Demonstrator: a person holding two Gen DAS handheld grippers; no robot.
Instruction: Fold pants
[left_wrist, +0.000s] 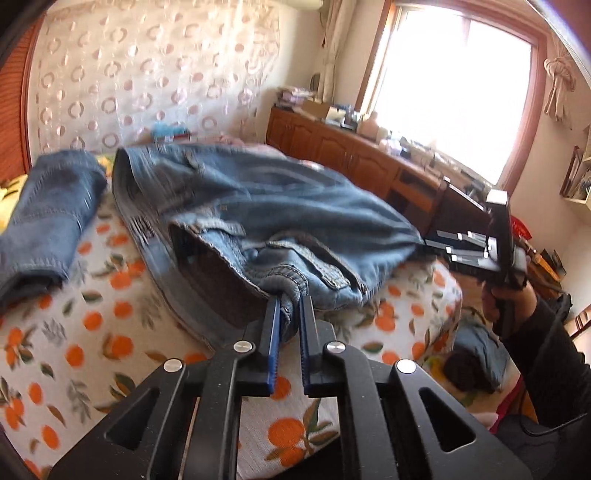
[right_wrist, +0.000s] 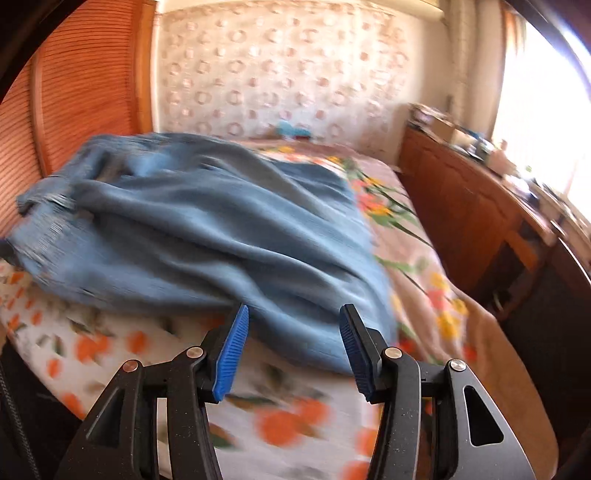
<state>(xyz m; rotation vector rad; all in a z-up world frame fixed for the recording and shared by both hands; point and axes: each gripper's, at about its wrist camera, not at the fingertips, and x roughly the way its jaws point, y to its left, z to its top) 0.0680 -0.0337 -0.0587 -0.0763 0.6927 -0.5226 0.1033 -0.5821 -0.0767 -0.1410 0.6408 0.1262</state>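
At the bottom centre of the left wrist view, the left gripper (left_wrist: 290, 301) is pinching a bunched corner of denim between its blue pads (left_wrist: 274, 325), the jaws narrowed onto the cloth. From that pinch the jeans (left_wrist: 258, 206) are spreading up and across the middle of the frame, waistband and pocket seams crumpled nearest the jaws, the legs running toward the right edge. They are lying on the orange-print bedspread (left_wrist: 92, 354). A second pair of jeans (left_wrist: 48, 221) is sitting folded at the left edge, apart from the pair in hand.

In the right wrist view the right gripper (right_wrist: 293, 325) is standing wide, holding nothing, at the bottom centre, with the rumpled jeans (right_wrist: 207, 229) filling the centre and left, their near hem lying between and just beyond the spread fingertips. The same gripper is showing at the right edge of the left view (left_wrist: 476, 243).

The step in hand looks like gathering the garment for a fold. Doing it well probably means closing the free jaws on the hem edge alone, not the bedspread beneath, then drawing both holds taut before laying the cloth over.
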